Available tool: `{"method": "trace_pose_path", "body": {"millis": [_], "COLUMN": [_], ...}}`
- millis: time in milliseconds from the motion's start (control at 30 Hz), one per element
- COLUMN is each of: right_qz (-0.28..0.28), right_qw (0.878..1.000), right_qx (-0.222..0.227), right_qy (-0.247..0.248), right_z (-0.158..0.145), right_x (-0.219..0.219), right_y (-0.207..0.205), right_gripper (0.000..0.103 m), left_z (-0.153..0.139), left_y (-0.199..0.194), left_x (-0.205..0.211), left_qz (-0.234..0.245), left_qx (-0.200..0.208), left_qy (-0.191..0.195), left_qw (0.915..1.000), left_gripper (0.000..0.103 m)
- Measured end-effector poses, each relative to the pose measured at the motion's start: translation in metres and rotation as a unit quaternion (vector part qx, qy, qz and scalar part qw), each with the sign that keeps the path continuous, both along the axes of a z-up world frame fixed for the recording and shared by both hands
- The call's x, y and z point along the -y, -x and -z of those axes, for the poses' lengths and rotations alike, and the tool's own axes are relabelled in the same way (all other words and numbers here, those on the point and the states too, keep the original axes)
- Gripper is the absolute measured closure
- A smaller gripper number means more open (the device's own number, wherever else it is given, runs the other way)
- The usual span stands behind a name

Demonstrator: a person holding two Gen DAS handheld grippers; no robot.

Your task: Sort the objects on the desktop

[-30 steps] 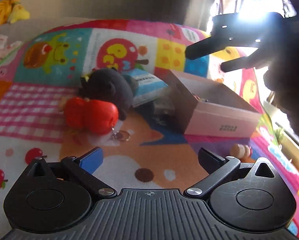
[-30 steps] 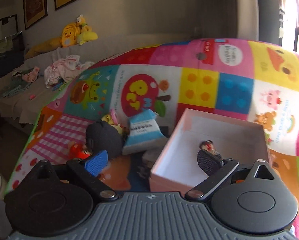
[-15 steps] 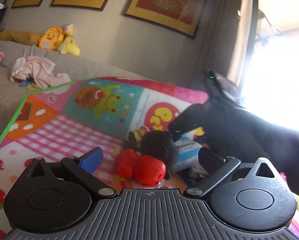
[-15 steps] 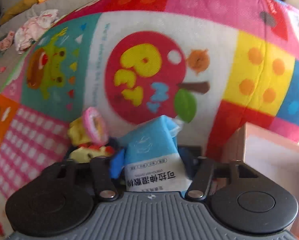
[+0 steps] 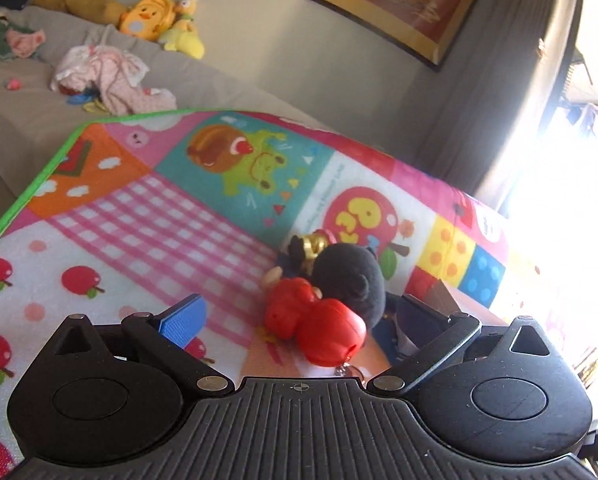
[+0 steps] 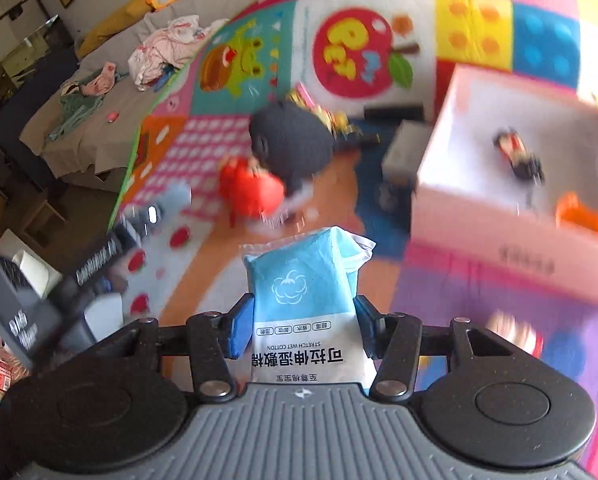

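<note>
Nearby, a black plush (image 6: 291, 140) (red toy (image 6: 251, 190) touching) flanks the pink box (image 6: 511, 216).

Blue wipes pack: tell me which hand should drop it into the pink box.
Right. The right tongs are shut on the blue wipes pack, with the pink box just ahead. The left tongs stand open and hold nothing.

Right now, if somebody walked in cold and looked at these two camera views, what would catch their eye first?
Probably the blue wet-cotton packet, clamped in the right gripper and filling the centre of the right wrist view. Next, the bright patchwork play mat under everything, with the red toy lying against a black plush mid-mat. The pink box stands open at the right, small toys inside.
</note>
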State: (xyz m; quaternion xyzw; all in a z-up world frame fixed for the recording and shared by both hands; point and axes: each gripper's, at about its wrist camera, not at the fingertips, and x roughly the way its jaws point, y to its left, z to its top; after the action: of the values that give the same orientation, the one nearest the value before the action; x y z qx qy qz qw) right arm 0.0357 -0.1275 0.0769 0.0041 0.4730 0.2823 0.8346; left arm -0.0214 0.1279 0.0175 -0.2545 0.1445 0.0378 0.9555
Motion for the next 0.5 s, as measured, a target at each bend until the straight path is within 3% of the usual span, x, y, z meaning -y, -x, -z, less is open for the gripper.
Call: {"method": "trace_pose_path", "body": {"millis": [133, 233, 300, 367, 433, 500], "right_qz": [0.019, 0.051, 0.079, 0.108, 0.136, 0.158], "right_qw": [0.999, 0.993, 0.984, 0.976, 0.968, 0.963], "right_qx": [0.039, 0.105, 0.161, 0.19, 0.201, 0.205], "right_qy": [-0.013, -0.013, 0.002, 0.024, 0.058, 0.079], "right_z": [0.013, 0.009, 0.005, 0.008, 0.017, 0.028], "right_x": [0.021, 0.044, 0.063, 0.08, 0.097, 0.109], "right_y": [0.034, 0.057, 0.071, 0.081, 0.085, 0.087], "right_gripper": [0.049, 0.032, 0.021, 0.014, 0.012, 0.006], "left_z": [0.001, 0.0, -0.002, -0.007, -0.015, -0.023], "left_y": [0.0, -0.003, -0.006, -0.004, 0.002, 0.013], "left_x": [0.001, 0.004, 0.011, 0.022, 0.038, 0.066], "left_qz": [-0.004, -0.004, -0.002, 0.009, 0.054, 0.147], "left_qx": [-0.002, -0.011, -0.021, -0.028, -0.037, -0.033], "left_qy": [0.002, -0.009, -0.03, -0.062, -0.07, -0.084], "left_qw": [1.0, 0.9999, 0.9993, 0.9977, 0.9954, 0.9849], "left_gripper": [0.0, 0.0, 0.0, 0.0, 0.0, 0.0]}}
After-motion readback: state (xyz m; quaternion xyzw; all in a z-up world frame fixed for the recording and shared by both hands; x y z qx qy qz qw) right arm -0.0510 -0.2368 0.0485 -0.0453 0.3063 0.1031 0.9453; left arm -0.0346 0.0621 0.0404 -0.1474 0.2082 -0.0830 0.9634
